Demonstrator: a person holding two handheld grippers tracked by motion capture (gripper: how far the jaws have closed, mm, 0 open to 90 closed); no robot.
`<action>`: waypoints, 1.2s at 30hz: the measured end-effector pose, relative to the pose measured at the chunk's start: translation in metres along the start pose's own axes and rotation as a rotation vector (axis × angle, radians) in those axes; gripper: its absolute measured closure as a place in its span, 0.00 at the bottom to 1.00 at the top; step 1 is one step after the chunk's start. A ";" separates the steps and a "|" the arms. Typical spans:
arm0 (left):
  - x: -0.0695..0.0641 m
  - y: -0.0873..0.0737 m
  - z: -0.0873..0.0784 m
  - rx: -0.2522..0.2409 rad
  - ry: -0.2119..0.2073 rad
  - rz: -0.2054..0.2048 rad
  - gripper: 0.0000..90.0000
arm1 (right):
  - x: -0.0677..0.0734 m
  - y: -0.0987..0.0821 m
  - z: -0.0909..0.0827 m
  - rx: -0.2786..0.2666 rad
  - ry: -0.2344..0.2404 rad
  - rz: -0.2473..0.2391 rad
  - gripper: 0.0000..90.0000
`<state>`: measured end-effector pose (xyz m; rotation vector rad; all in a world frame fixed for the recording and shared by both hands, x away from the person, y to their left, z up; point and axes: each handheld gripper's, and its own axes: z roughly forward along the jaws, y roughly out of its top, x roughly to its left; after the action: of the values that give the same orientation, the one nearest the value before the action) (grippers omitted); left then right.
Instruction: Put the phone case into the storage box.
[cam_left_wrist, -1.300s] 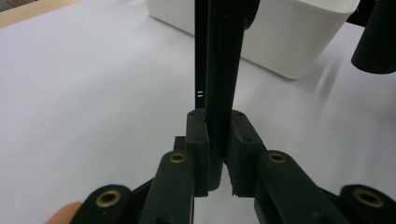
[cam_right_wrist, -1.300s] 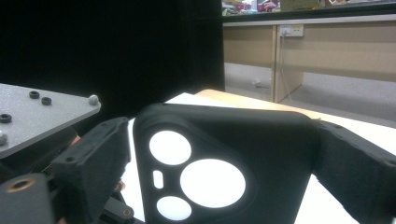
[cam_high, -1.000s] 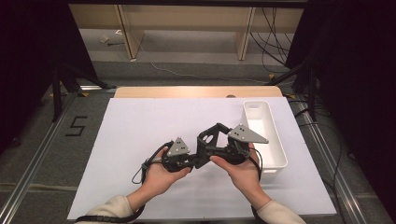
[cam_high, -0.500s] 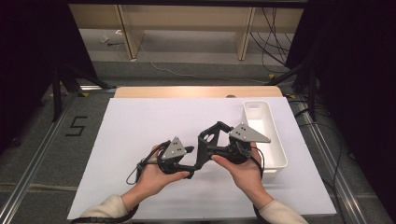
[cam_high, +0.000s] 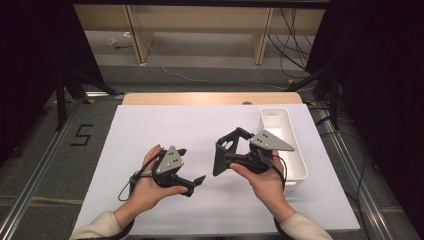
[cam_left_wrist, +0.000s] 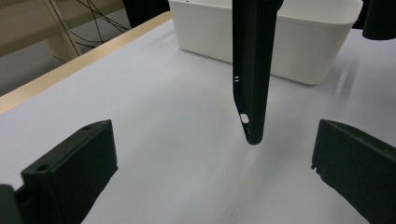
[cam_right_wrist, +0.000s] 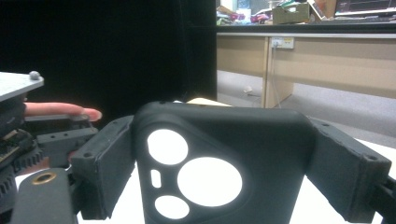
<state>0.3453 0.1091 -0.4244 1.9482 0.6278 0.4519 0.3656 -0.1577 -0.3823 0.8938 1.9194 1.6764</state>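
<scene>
Black phone case (cam_high: 223, 152) pinched btwn right gripper (cam_high: 231, 150) jaws; left gripper (cam_high: 192, 167) jaws just opened wide, empty, nearby.

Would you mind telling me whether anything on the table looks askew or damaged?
Nothing stands out. The black phone case looks intact in the right gripper, the white bin sits upright, and the left gripper is open.

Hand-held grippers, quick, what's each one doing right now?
Left hand-held gripper: open, jaws have just been opening, nothing between them.
Right hand-held gripper: shut on the black phone case.
</scene>
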 end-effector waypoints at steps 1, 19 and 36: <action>0.001 -0.002 -0.003 -0.004 0.005 -0.001 0.00 | -0.001 0.001 0.000 -0.005 -0.003 -0.001 0.17; 0.008 -0.012 -0.023 -0.019 0.042 -0.023 0.00 | -0.010 0.007 -0.006 -0.015 -0.027 0.003 0.17; 0.008 -0.017 -0.023 -0.017 0.040 -0.041 0.00 | -0.018 0.012 -0.012 -0.025 -0.051 0.008 0.17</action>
<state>0.3352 0.1360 -0.4292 1.9111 0.6866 0.4704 0.3723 -0.1781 -0.3696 0.9272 1.8605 1.6627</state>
